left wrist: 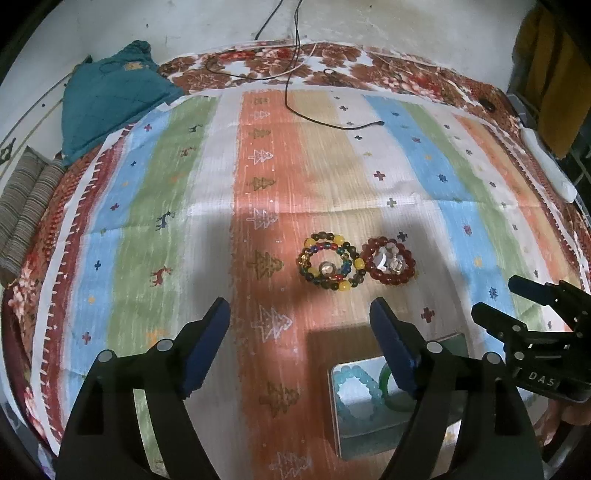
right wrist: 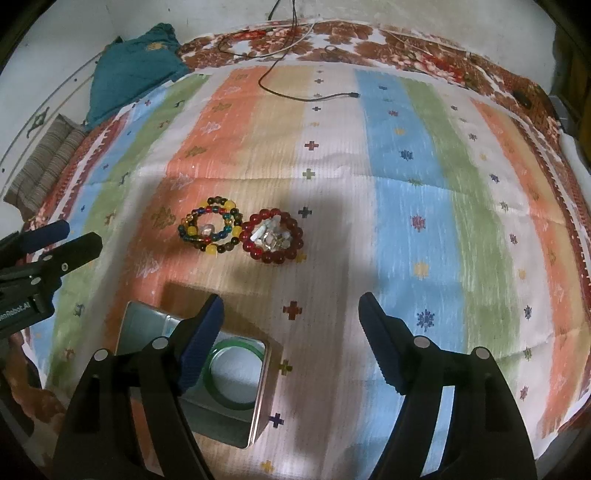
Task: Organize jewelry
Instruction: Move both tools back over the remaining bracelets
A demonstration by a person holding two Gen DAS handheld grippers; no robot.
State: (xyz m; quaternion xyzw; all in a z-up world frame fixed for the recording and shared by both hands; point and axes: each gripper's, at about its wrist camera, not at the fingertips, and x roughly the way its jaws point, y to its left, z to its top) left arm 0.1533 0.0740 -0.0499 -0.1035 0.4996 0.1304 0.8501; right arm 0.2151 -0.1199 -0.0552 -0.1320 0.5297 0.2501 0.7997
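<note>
A striped cloth in orange, blue, green and white bands, printed with small trees, deer and crosses, covered most of the frame. Under it lay a brown floral sheet, showing along the top. A teal fabric bundle sat at upper left. A pale wall rose behind, black cables trailing down it.

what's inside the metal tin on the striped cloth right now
The square silver metal tin holds a smooth green bangle and a pale blue beaded bracelet. The tongs' fingers cover part of the tin in both views, so anything beneath them cannot be seen.
</note>
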